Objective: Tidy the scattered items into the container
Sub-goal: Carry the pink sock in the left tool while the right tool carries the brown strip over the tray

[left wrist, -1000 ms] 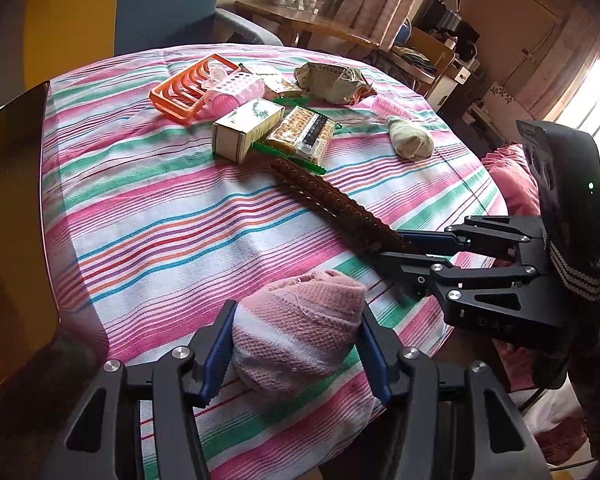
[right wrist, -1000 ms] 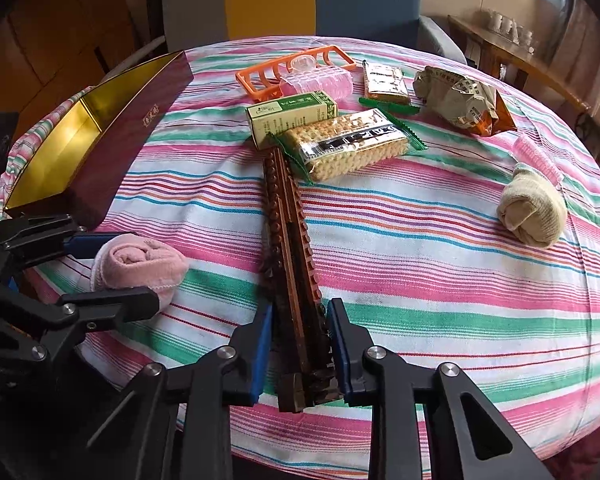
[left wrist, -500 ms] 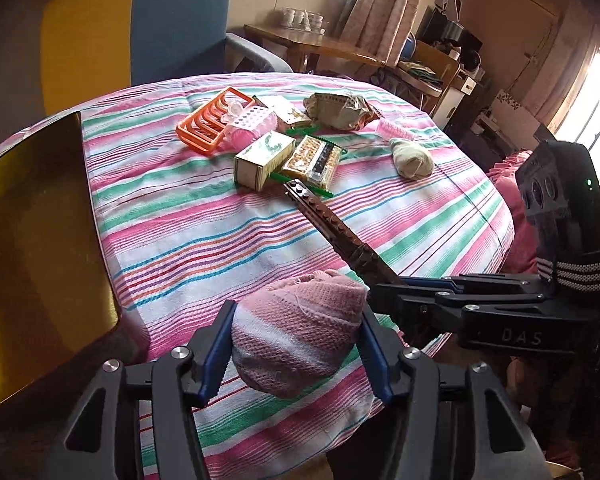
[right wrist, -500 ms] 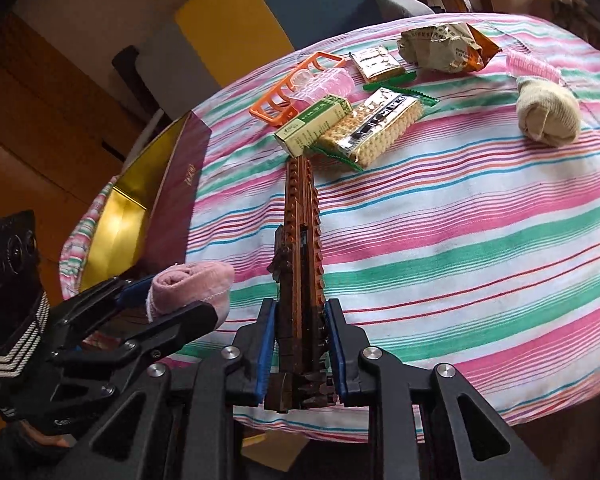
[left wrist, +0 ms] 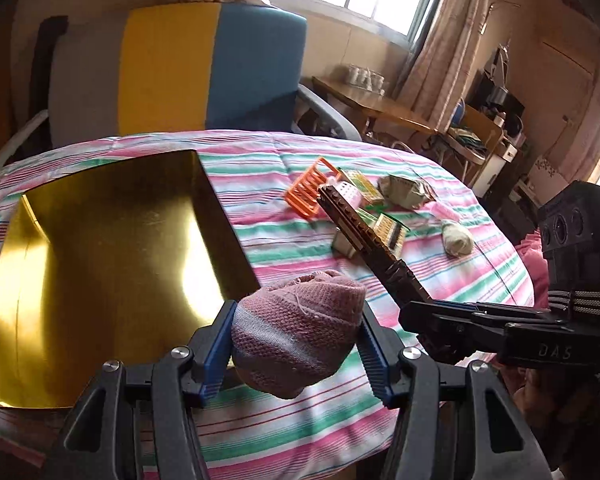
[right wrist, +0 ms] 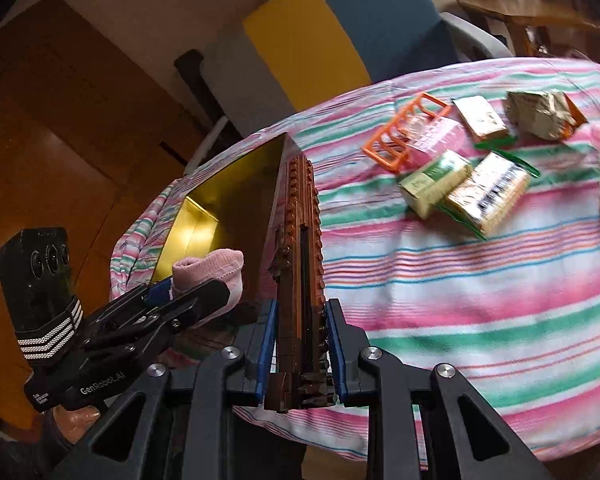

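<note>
L hand-held gripper (left wrist: 296, 344) pinching pink sock (left wrist: 298, 328) just beside gold box (left wrist: 100, 256); R hand-held gripper (right wrist: 300, 354) clamped on brown brick strip (right wrist: 300, 248), raised above striped desk (right wrist: 480, 280) w/ snacks.

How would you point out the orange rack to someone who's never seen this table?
On the striped tablecloth, look past the gold box to the cluster of snack packets. The orange rack lies at its near-left edge, the only bright orange, slatted piece there.

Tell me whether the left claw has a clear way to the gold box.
Probably yes: the left claw, shut on the rolled pink sock, hangs beside the open gold box; nothing lies between.
</note>
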Tool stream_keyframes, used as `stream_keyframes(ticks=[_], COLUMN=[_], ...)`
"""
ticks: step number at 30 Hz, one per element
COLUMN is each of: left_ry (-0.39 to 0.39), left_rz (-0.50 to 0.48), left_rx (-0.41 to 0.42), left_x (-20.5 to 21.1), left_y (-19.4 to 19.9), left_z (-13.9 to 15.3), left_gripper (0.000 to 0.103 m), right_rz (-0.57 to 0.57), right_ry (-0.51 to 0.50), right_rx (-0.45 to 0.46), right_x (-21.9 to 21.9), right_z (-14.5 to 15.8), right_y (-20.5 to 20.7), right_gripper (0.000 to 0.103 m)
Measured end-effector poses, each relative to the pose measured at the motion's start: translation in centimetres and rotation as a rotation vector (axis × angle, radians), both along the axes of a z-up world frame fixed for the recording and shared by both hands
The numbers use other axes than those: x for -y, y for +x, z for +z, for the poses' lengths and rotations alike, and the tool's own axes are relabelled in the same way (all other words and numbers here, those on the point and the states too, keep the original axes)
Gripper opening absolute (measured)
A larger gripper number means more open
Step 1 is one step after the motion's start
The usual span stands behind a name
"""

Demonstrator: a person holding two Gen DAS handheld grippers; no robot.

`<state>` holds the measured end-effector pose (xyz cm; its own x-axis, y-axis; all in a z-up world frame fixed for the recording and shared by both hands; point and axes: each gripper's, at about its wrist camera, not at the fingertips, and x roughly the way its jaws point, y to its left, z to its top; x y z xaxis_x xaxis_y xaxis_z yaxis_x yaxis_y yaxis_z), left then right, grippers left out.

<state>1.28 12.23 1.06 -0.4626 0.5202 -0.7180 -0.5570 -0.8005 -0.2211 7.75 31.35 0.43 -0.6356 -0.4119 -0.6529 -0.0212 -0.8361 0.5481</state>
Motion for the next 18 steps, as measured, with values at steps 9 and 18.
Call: stream_keyframes(ticks=[9, 18], left_ry=[-0.044, -0.138], left_rz=[0.225, 0.321], left_rx=[0.025, 0.05], left_x=[7.3, 9.1], left_y=[-5.2, -8.5], left_z=[-2.1, -4.7], left_gripper=[0.058, 0.058], right_rz=[0.165, 0.148], right_ry=[0.082, 0.232], right_rx=[-0.029, 0.073], right_x=[8.4, 12.8], right_z=[1.2, -2.9], right_y=[-7.6, -13.0], right_gripper=[0.025, 0.025])
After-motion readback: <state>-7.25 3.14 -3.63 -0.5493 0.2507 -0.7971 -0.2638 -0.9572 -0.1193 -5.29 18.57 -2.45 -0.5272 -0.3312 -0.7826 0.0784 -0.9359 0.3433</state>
